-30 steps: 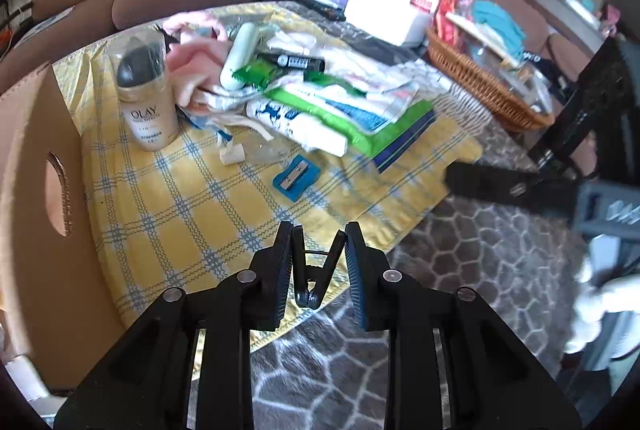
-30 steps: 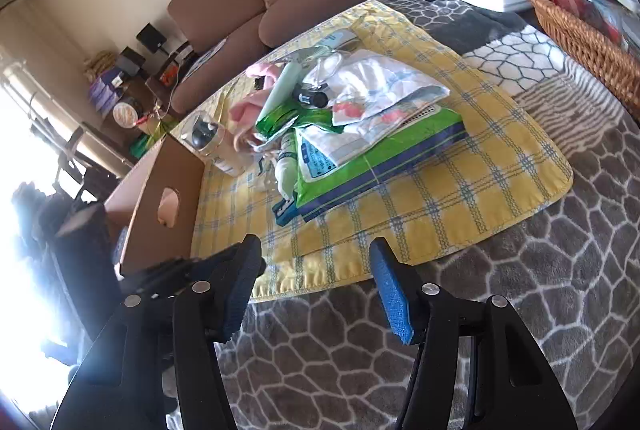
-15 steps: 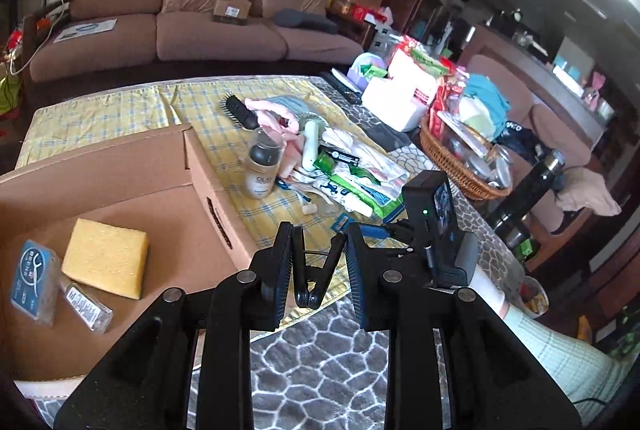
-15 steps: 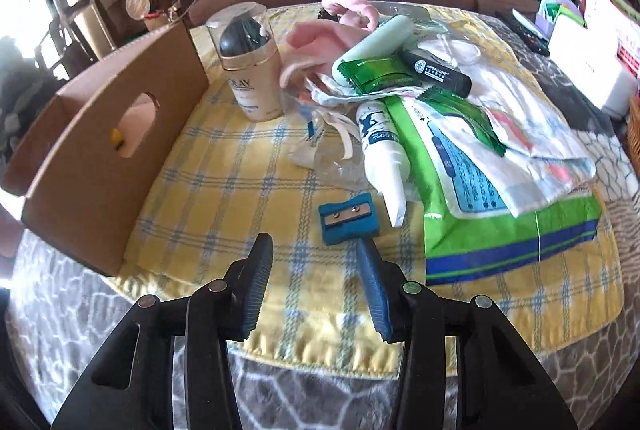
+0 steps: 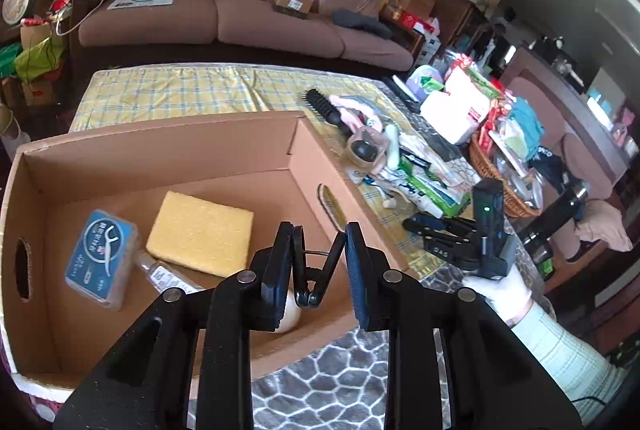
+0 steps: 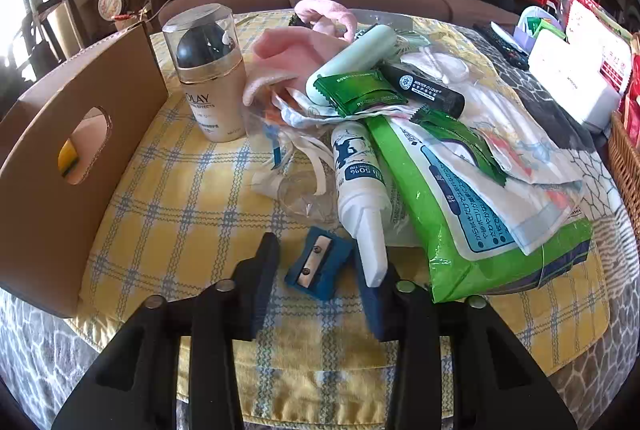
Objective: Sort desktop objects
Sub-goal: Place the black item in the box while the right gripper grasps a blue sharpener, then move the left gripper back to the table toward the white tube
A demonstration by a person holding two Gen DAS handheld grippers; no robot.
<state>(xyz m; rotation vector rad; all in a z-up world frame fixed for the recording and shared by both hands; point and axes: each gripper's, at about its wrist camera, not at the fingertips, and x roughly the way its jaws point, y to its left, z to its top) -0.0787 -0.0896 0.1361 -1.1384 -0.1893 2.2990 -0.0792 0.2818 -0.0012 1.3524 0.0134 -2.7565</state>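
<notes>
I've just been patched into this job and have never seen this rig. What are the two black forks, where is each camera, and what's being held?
No robot: a person carries a handheld two-finger gripper in each hand, each with a fisheye camera looking along its fingers. The left gripper holds a black binder clip above the open brown cardboard box, which contains a yellow sponge and blue floss-pick case. The right gripper is closing around a blue pencil sharpener lying on the yellow plaid cloth, beside piled toiletries.

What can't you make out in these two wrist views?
- Left wrist view: the white object in the cardboard box, mostly hidden behind the left gripper and its binder clip.
- Right wrist view: whether the closing right gripper touches the blue sharpener; its side faces are hidden.
</notes>
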